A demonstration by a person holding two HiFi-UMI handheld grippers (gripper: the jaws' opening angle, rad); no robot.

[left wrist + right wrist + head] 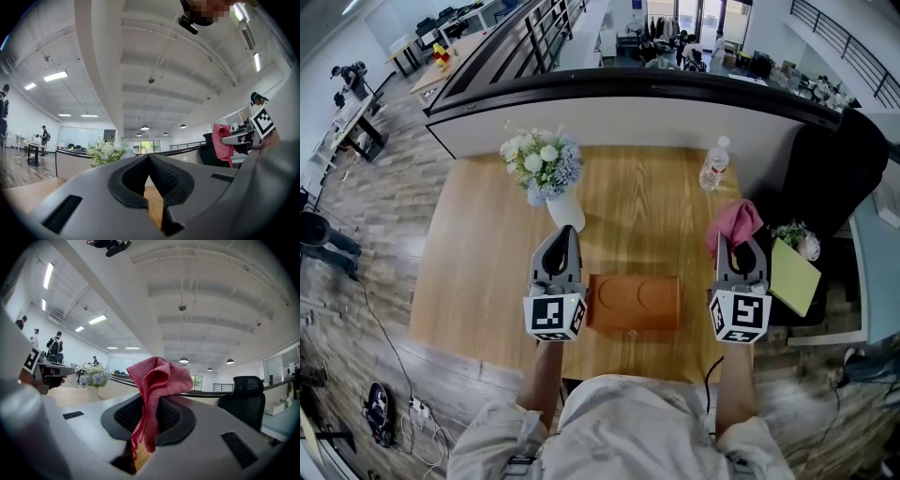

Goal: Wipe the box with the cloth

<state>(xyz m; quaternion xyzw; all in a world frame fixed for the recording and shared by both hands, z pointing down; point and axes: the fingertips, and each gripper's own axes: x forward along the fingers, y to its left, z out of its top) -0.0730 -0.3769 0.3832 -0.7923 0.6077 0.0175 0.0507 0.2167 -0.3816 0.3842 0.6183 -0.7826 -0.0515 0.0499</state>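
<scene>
Your left claw (562, 236) hovers over the tabletop (483, 281) with its jaws pressed together and nothing between them. Its own view confirms this, where the tips (149, 159) meet against the ceiling, so the claw is tilted upward. Just to its right the box (635, 302) lies flat on the tabletop, close to your body, with its long axis running side to side between your two hands. The box's left end sits just beside the left claw's marker cube and its right end is a little short of the right one. Further right, your right claw (739, 247) is clamped on the pink cloth (733, 223). The cloth bunches above the jaws and trails down between them in the right gripper view (157, 378). This claw also points up and away from you, so the box lies to its left, lower and nearer you. By my reading, the wipe depends on tipping the cloth down and swinging it left onto the lid, then stroking along the box's length.
</scene>
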